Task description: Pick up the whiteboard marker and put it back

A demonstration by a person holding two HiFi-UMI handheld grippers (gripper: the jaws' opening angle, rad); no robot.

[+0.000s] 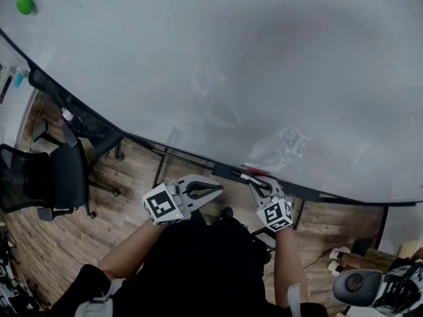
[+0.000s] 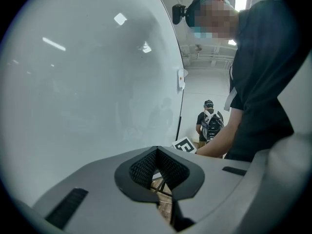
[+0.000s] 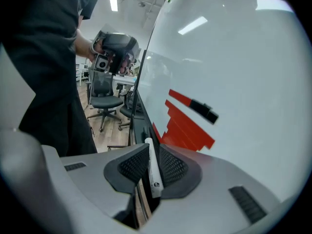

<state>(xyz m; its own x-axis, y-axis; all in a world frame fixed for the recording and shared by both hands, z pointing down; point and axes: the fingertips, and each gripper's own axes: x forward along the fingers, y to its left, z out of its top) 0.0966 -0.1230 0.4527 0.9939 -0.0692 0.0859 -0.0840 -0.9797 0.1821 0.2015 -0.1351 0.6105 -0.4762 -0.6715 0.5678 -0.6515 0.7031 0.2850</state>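
The right gripper (image 3: 152, 165) pinches the whiteboard marker (image 3: 150, 152). The white barrel sits between the two ribbed pads, with its far end pointing out past the fingertips along the marker tray (image 3: 138, 128). In the head view the right gripper (image 1: 261, 189) is at the tray (image 1: 225, 171), which runs along the lower edge of the whiteboard (image 1: 231, 58). The marker (image 1: 248, 176) lies at that ledge, in front of the person's body. No view shows whether the marker touches the tray.

The left gripper (image 2: 157, 167) has its jaws pressed together with nothing between the pads (only a sliver of floor shows through the gap below them). In the head view the left gripper (image 1: 218, 190) is held just left of the right one, beside the tray and apart from the marker.

A red stepped shape (image 3: 187, 126) and a short black bar (image 3: 204, 110) show on the board face near the right gripper. A green round piece (image 1: 25, 5) sits at the board's far upper left corner. A black office chair (image 1: 63, 177) stands on the wooden floor to the left. A second person wearing a backpack (image 2: 209, 122) stands well away past the board's edge.
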